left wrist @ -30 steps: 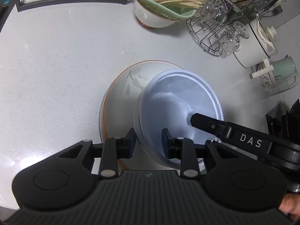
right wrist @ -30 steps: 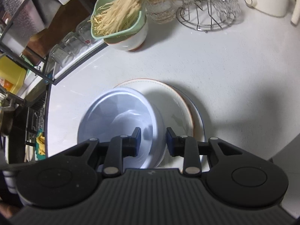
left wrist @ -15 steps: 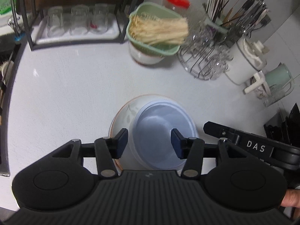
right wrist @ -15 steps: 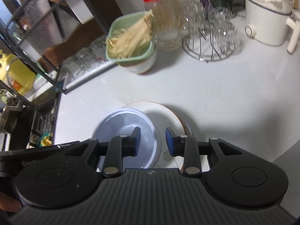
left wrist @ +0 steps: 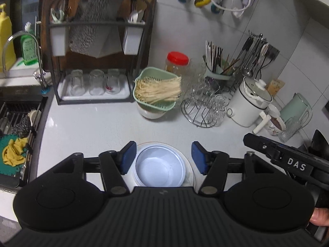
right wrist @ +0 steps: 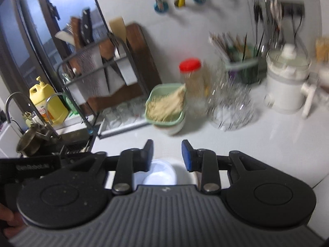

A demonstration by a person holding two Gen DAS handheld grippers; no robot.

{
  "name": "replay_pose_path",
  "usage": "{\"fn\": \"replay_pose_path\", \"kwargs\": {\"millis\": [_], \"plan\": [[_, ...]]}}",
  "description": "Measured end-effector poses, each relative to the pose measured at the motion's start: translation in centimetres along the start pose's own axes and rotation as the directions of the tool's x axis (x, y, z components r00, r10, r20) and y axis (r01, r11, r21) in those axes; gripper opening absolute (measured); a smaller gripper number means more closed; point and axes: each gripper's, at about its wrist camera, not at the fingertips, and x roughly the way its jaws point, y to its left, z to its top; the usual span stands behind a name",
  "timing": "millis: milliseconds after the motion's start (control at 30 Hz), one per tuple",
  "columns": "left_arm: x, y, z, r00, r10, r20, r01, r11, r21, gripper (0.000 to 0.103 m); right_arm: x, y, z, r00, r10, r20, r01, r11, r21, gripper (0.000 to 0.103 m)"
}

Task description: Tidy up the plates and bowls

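A pale blue bowl [left wrist: 159,168] sits upright on a white plate [left wrist: 190,174] on the counter, straight below my left gripper [left wrist: 163,158]. The left gripper is open wide and empty, well above the bowl. The bowl also shows in the blurred right wrist view [right wrist: 159,174], below my right gripper [right wrist: 167,154], which is open and empty. The right gripper's body shows at the right edge of the left wrist view [left wrist: 287,160].
At the back stand a green strainer of noodles on a bowl [left wrist: 157,94], a wire glass rack [left wrist: 205,109], a white pot [left wrist: 250,105], a red-lidded jar [left wrist: 177,61] and a dark rack with glasses [left wrist: 94,82]. The sink [left wrist: 14,123] lies left.
Both grippers have let go of the bowl, opened and risen well above the counter. The bowl now rests on the plate. The views have tilted up toward the wall.
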Motion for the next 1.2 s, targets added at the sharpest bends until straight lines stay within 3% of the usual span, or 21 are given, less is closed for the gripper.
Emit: {"fn": "replay_pose_path", "kwargs": {"millis": [133,200,300,433,667,933,1200], "plan": [[-2.3,-1.5,-1.6,0.999,0.02,0.027,-0.02,1.0,0.007,0.086,-3.1,-0.9,-0.6,0.997,0.041,0.067,-0.04,0.999,-0.017,0.085],[-3.6,-2.3,-2.6,0.998,0.038,0.05,-0.038,0.999,0.015,0.096,-4.3,-1.5,-1.0,0.995,0.042,0.089,-0.041,0.999,-0.019,0.086],[-4.8,-3.5,-4.2,0.995,0.082,0.056,-0.084,0.996,0.036,0.098,-5.7,-2.1,-1.8,0.994,0.041,0.097,-0.039,0.999,-0.031,0.086],[-6.5,-4.7,-6.8,0.992,0.109,0.066,-0.112,0.993,0.042,0.098,-7.8,-2.2,-3.5,0.991,0.035,0.125,-0.025,0.996,-0.086,0.086],[-8.8,-5.6,-11.5,0.981,0.153,0.115,-0.16,0.986,0.052,0.099,-10.6,-3.1,-6.8,0.99,0.087,0.11,-0.075,0.991,-0.111,0.086],[-11.1,-5.4,-16.0,0.974,0.201,0.1,-0.203,0.979,0.003,0.099,-11.9,-3.3,-11.1,0.993,0.091,0.077,-0.083,0.991,-0.104,0.086],[-12.6,-5.6,-18.9,0.968,0.239,0.082,-0.239,0.971,-0.017,0.099,-13.5,-3.6,-13.1,0.993,0.099,0.065,-0.091,0.99,-0.108,0.086]]}}
